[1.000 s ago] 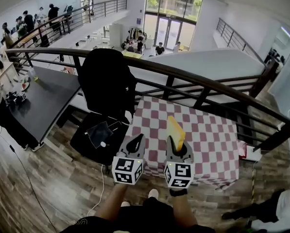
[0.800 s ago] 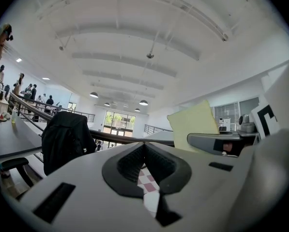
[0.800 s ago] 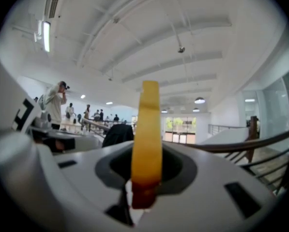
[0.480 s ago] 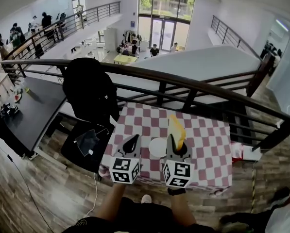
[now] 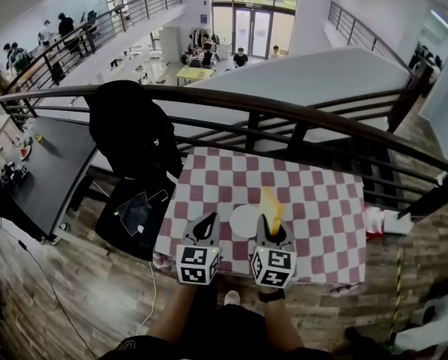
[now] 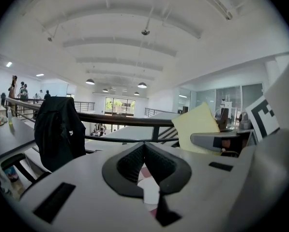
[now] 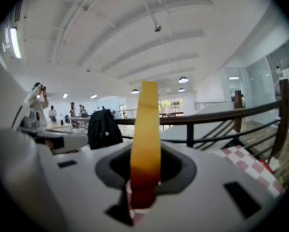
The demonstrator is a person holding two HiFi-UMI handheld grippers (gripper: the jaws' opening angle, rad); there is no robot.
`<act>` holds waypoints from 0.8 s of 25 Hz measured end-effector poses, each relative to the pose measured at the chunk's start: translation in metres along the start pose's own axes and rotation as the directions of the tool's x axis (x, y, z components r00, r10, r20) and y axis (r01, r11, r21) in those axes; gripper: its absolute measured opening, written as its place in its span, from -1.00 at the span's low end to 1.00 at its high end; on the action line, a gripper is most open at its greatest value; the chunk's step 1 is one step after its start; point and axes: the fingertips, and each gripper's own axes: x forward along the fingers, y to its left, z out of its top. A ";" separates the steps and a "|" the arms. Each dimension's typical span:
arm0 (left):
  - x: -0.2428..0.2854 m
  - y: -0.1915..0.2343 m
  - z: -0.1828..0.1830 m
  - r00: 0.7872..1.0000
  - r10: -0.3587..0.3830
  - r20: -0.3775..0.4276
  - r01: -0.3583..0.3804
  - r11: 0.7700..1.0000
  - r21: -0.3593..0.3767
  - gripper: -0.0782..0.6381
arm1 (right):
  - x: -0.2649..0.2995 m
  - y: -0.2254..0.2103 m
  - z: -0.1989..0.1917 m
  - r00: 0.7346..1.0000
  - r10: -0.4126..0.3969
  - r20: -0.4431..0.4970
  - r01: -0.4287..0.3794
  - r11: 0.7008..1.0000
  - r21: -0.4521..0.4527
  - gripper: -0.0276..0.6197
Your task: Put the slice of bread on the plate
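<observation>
A white plate (image 5: pixel 244 220) lies near the front of the red-and-white checked table (image 5: pixel 317 208). My right gripper (image 5: pixel 268 231) is shut on a yellow slice of bread (image 5: pixel 271 204), which stands upright just right of the plate. In the right gripper view the bread (image 7: pixel 145 139) shows edge-on between the pads. My left gripper (image 5: pixel 207 224) hovers left of the plate with its jaws shut and nothing held. In the left gripper view the tips (image 6: pixel 144 146) meet, and the bread (image 6: pixel 196 125) shows at the right. A white patch below the tips may be the plate.
A black railing (image 5: pixel 284 115) runs behind the table. A black chair draped with a dark jacket (image 5: pixel 130 133) stands at the table's left, beside a dark desk (image 5: pixel 47 171). Wooden floor lies below the table's near edge.
Both grippers have moved forward and down to the table's near side. The plate has come into view between them. The bread stays upright in the right gripper.
</observation>
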 end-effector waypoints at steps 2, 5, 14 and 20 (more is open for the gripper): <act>0.010 0.004 -0.018 0.999 0.003 -0.049 -0.001 0.999 0.033 -0.73 | 0.013 -0.005 -0.017 0.999 -0.014 -0.051 0.015 1.000 0.012 -0.58; 0.024 0.010 -0.045 0.994 -0.015 -0.107 0.017 1.000 0.020 -0.73 | 0.030 -0.010 -0.043 0.991 -0.030 -0.130 0.035 0.999 0.036 -0.58; 0.066 0.020 -0.100 0.968 -0.083 -0.237 0.071 0.996 -0.058 -0.73 | 0.068 -0.013 -0.119 0.940 -0.037 -0.338 0.057 0.997 0.050 -0.58; 0.085 0.023 -0.133 0.935 -0.128 -0.330 0.099 0.990 -0.105 -0.73 | 0.085 -0.012 -0.172 0.880 -0.011 -0.475 0.069 0.992 0.104 -0.58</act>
